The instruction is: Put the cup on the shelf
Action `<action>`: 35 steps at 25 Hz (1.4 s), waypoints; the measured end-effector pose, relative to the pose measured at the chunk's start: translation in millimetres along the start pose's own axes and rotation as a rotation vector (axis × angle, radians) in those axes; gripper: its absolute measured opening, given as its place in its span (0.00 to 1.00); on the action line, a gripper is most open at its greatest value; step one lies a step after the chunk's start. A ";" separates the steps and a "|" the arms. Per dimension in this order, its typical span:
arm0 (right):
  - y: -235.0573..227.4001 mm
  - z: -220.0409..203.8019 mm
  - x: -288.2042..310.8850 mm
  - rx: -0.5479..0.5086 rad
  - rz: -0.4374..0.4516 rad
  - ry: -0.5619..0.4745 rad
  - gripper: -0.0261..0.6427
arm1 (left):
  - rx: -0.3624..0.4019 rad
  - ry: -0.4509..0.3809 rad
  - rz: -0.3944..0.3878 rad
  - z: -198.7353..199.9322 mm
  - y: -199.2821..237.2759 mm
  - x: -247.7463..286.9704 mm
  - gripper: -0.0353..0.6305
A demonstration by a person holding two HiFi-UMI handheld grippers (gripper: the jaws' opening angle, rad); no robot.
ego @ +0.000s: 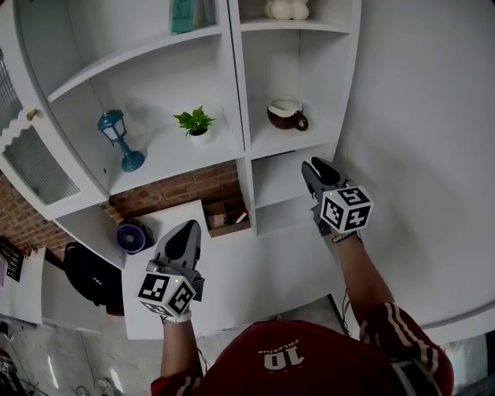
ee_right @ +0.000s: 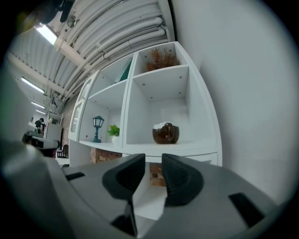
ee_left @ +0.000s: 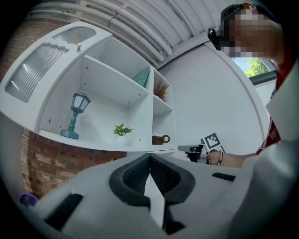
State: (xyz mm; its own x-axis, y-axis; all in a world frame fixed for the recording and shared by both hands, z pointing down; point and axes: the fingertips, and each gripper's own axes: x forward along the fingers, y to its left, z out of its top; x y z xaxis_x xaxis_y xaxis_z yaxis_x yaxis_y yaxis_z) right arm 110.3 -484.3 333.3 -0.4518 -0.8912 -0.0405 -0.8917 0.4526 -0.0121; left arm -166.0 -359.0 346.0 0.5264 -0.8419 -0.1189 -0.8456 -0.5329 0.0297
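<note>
A brown cup [ego: 287, 114] with a white inside stands upright on the white shelf [ego: 298, 139], in the right-hand middle compartment; nothing holds it. It also shows in the right gripper view as the cup [ee_right: 166, 133] and in the left gripper view as the cup [ee_left: 160, 139]. My right gripper [ego: 315, 165] hangs just below and in front of that compartment, its jaws [ee_right: 153, 161] a little apart with nothing between them. My left gripper [ego: 188, 226] is lower and further left, its pads [ee_left: 150, 158] pressed together and empty.
In the left compartment stand a blue lantern [ego: 120, 139] and a small potted plant [ego: 196, 124]. A teal book [ego: 183, 15] and a pale ornament [ego: 287, 9] sit higher up. Brick wall [ego: 178, 189], a wooden box [ego: 227, 215] and a small fan [ego: 133, 236] lie below; a white wall [ego: 418, 155] is at right.
</note>
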 end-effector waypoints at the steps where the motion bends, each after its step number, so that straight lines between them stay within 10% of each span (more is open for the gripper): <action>1: 4.4 -3.6 -3.2 0.002 0.000 0.005 0.19 | 0.000 0.001 -0.001 -0.7 -0.8 -3.5 0.05; 35: 172.4 -48.3 -182.2 0.058 -0.041 0.047 0.18 | -0.106 0.015 -0.102 -29.0 -45.7 -157.4 0.05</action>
State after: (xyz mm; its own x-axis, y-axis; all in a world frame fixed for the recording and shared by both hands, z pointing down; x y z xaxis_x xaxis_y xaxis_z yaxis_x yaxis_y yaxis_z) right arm 37.5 -245.3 386.8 -0.4170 -0.9089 0.0081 -0.9069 0.4154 -0.0710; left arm -207.6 -204.6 392.1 0.6114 -0.7833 -0.1123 -0.7737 -0.6215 0.1231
